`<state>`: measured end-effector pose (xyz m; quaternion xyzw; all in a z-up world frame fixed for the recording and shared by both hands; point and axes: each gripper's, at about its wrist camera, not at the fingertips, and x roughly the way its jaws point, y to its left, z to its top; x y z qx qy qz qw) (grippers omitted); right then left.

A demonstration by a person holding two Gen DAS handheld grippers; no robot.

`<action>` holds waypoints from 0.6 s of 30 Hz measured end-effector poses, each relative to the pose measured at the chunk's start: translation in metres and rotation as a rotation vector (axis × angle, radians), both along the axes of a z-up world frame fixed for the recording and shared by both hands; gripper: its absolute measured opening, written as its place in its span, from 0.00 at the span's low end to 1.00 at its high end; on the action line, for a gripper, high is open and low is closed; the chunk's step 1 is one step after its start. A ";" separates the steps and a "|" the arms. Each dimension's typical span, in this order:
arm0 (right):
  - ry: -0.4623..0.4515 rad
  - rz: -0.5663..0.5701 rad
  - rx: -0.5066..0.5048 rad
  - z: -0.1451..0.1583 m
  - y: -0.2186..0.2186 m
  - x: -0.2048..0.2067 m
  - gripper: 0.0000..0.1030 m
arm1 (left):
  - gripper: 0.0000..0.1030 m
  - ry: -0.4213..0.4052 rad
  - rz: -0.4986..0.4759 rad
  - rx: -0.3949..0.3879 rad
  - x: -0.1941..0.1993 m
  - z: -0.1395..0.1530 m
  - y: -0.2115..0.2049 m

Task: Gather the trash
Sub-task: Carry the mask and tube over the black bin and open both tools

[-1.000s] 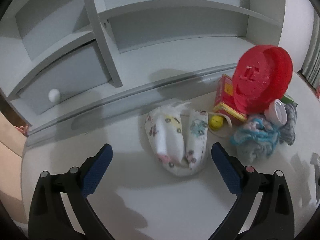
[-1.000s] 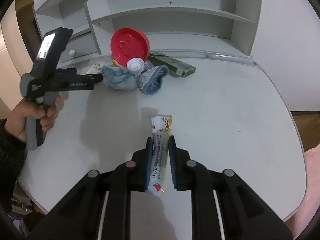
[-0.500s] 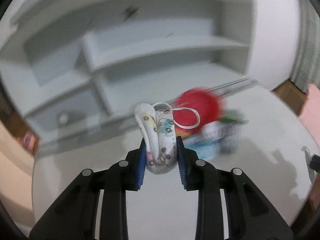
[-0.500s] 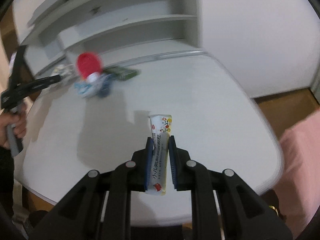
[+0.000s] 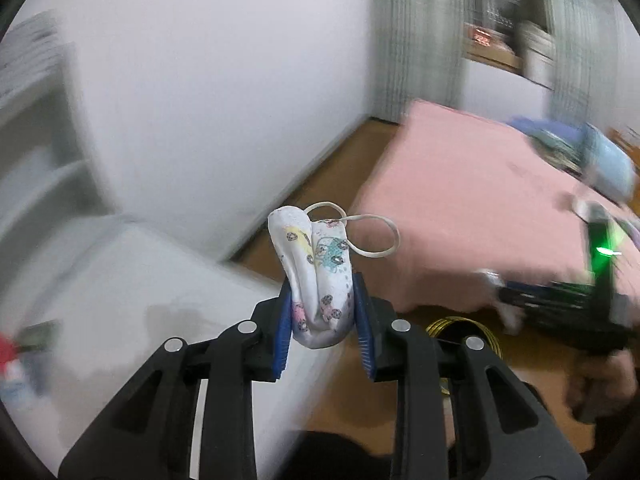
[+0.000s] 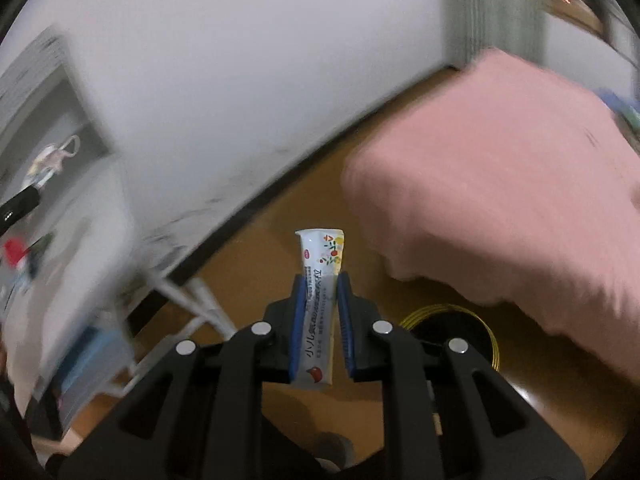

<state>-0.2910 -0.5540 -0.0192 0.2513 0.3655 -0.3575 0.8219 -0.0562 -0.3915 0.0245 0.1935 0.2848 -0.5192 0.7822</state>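
Observation:
My left gripper (image 5: pixel 322 316) is shut on a folded white face mask (image 5: pixel 316 276) with cartoon prints; its ear loop (image 5: pixel 372 236) hangs free. It is held in the air past the white table's edge (image 5: pixel 224 280). My right gripper (image 6: pixel 321 312) is shut on a white sachet wrapper (image 6: pixel 322 280) with red and yellow print, held above the wooden floor. A black bin with a yellow rim (image 6: pixel 456 328) stands on the floor just right of the right gripper; it also shows in the left wrist view (image 5: pixel 460 330). The right gripper appears in the left wrist view (image 5: pixel 492 280).
A bed with a pink cover (image 5: pixel 480 200) fills the right side and shows in the right wrist view (image 6: pixel 500 184). A white wall (image 5: pixel 220 100) and wooden floor (image 6: pixel 256 248) lie ahead. Remaining clutter with a red lid (image 6: pixel 14 250) stays on the table at left.
Both grippers have swung right, away from the table and shelves, toward the floor, bed and bin. Each keeps its hold; the left one closed on the mask a second ago.

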 end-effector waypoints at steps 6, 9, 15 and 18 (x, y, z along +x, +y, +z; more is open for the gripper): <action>0.028 -0.161 0.088 -0.071 -0.058 -0.082 0.16 | 0.27 0.094 -0.210 0.089 -0.088 -0.087 -0.095; 0.022 -0.215 0.170 -0.114 -0.075 -0.114 0.16 | 0.27 0.149 -0.275 0.185 -0.112 -0.159 -0.136; 0.061 -0.283 0.300 -0.181 -0.092 -0.145 0.16 | 0.27 0.206 -0.282 0.314 -0.131 -0.254 -0.182; 0.060 -0.292 0.328 -0.196 -0.099 -0.146 0.16 | 0.27 0.235 -0.282 0.324 -0.138 -0.272 -0.194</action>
